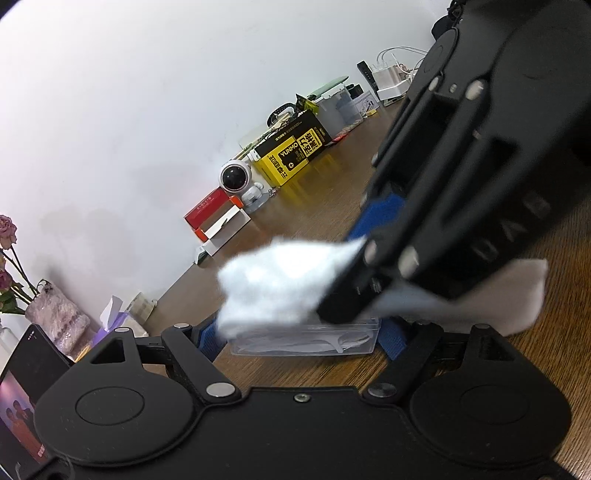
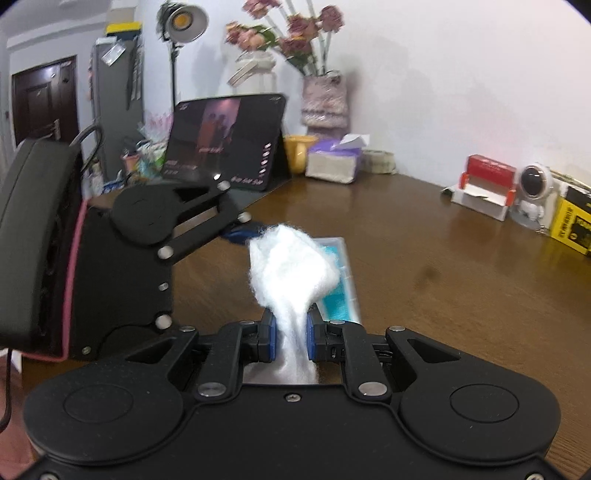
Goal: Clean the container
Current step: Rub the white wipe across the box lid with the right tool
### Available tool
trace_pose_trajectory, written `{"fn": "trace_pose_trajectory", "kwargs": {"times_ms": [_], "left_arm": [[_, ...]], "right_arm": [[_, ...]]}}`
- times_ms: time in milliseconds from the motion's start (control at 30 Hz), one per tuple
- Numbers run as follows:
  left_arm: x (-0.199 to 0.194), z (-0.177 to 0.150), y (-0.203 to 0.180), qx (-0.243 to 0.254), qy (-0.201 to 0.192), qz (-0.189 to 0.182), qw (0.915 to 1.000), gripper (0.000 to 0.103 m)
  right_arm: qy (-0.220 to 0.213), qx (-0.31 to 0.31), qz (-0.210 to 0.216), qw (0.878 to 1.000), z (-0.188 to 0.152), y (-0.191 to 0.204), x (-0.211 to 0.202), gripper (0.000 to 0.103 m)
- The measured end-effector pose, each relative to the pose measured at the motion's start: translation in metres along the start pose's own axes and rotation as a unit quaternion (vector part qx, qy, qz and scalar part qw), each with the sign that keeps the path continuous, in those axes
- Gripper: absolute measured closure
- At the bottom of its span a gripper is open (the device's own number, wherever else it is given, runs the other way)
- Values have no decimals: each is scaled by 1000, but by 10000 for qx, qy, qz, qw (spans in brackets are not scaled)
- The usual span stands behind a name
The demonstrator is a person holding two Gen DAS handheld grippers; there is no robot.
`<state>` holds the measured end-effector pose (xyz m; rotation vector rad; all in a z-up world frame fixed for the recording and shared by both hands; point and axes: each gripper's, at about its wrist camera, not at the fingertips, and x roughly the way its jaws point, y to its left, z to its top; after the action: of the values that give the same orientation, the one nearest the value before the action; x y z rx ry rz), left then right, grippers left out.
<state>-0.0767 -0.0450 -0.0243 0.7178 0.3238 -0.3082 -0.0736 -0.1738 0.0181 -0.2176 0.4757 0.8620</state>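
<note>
A clear plastic container [image 1: 306,341] lies on the brown wooden table [image 1: 317,206], and my left gripper [image 1: 301,334] is shut on it with one blue finger on each short end. In the right wrist view the container [image 2: 341,291] shows a teal inside. My right gripper [image 2: 291,332] is shut on a white cotton wad [image 2: 291,266] that hangs over the container's left part. From the left wrist view the right gripper [image 1: 354,266] slants in from the upper right, with the cotton wad [image 1: 273,284] just above the container's rim. Only one blue finger of the left gripper [image 2: 242,233] shows beside the cotton.
Along the wall stand a yellow box [image 1: 295,151], an astronaut figure [image 1: 240,184], a red and white box [image 1: 218,218], a tissue box [image 2: 334,160], a flower vase [image 2: 325,99] and a propped tablet [image 2: 225,142]. A lamp [image 2: 183,22] stands behind it.
</note>
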Motion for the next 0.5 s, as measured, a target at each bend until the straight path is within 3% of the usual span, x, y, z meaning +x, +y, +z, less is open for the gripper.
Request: {"fn": "trace_pose_trajectory", "kwargs": {"times_ms": [67, 233, 500], "left_arm": [[-36, 8, -50, 34, 17, 6, 10000, 22], [-28, 5, -38, 20, 23, -3, 10000, 22], [-14, 2, -20, 115, -13, 75, 9999, 22]], "right_arm": [[24, 98, -148, 9998, -2, -7, 0, 87], [94, 243, -212, 9994, -6, -16, 6, 87], [-165, -41, 93, 9998, 19, -10, 16, 87]]}}
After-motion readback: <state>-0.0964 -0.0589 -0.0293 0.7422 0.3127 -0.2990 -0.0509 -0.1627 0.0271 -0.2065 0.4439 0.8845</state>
